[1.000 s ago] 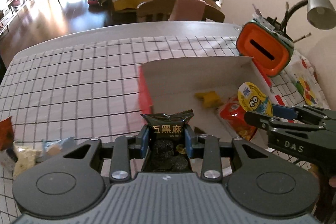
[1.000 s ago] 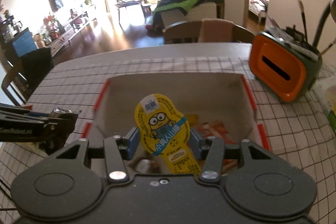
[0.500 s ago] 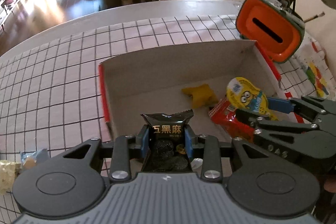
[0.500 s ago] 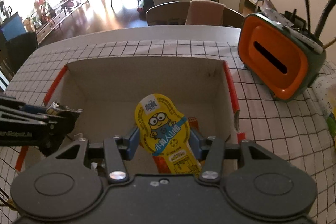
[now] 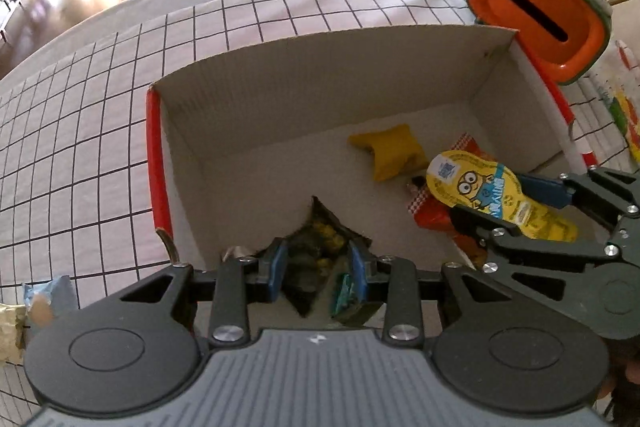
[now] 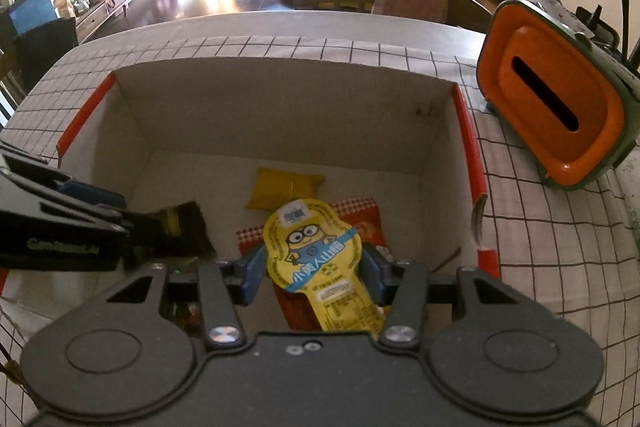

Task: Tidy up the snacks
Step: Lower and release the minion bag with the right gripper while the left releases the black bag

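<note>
Table (image 5: 100, 131) under white grid cloth; living room behind, chair at far edge. Open cardboard box (image 6: 280, 115), red-edged. Inside: one yellow packet (image 6: 286, 187), one red packet (image 5: 436, 215). Left gripper (image 5: 316, 263) clamps dark snack packet (image 5: 320, 247) low in box. Right gripper (image 6: 314, 273) pinches yellow cartoon pouch (image 6: 316, 255) above red packet. Orange holder (image 6: 556, 115) beside box.

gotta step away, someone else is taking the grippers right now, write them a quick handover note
Left gripper: shut on the black snack pack, low inside the cardboard box.
Right gripper: shut on the yellow cartoon pouch, also over the box.
Done: a yellow packet and a red packet lie on the box floor.
Left: release both, then fetch the snacks on the tablecloth at the left.
</note>
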A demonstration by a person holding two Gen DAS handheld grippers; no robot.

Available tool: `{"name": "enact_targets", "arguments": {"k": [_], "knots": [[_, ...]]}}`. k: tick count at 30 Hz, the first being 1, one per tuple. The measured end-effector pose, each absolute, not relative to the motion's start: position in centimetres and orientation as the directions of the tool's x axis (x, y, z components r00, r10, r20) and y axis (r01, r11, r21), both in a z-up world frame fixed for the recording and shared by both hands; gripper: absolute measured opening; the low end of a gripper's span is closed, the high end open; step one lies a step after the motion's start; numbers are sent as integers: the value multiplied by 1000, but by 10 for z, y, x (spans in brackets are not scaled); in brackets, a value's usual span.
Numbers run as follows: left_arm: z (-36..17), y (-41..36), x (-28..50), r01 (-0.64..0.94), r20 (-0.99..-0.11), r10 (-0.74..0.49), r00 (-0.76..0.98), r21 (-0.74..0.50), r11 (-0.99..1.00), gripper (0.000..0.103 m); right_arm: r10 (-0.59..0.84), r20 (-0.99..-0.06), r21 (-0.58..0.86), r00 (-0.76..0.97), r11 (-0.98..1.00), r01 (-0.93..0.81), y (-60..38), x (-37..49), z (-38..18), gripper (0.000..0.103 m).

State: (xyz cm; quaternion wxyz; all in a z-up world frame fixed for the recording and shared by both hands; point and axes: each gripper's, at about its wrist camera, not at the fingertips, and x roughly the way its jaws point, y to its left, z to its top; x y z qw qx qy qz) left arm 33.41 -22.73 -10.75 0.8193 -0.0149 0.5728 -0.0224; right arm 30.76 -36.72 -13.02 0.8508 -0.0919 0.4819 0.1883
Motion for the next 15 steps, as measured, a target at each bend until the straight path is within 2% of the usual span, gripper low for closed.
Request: {"name": "enact_targets", "arguments": {"k": [15], "knots": [[-92, -221, 314, 23, -909, -66, 411, -62, 998, 33, 255, -852, 41, 457, 903, -428, -367, 297, -115, 51]]}}
